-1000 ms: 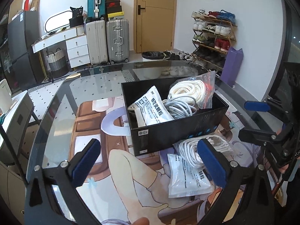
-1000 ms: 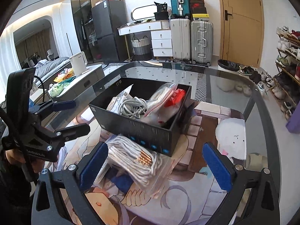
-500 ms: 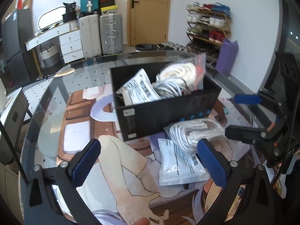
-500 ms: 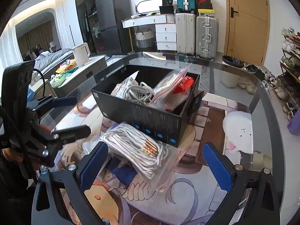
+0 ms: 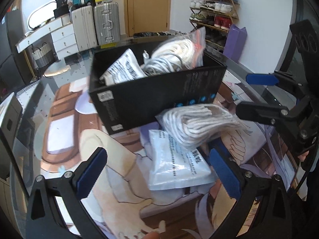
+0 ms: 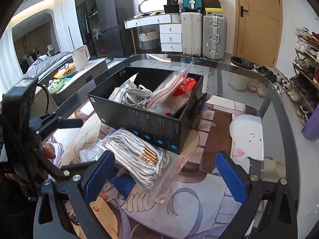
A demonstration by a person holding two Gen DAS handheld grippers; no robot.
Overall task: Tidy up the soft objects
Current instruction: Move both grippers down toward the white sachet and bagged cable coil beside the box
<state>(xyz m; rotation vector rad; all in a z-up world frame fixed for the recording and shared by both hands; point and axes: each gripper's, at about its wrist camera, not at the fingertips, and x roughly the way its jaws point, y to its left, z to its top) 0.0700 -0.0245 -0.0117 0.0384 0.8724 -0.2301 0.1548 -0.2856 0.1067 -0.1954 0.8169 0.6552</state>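
Behind our glass worktop [image 6: 279,119] with its cartoon mat stand suitcases [image 6: 201,33] and a shoe rack [image 5: 213,18]. We hold both the left gripper [image 5: 157,171] and the right gripper [image 6: 167,175] with jaws wide apart, gripping nothing. Our black box [image 6: 151,125] holds a grey cable coil [image 6: 135,97], a white printed pouch [image 5: 123,69] and bagged items, while the bagged white rope [image 6: 135,159] lies just before the box, between the right jaws, resting on a white pouch [image 5: 175,163] between the left jaws.
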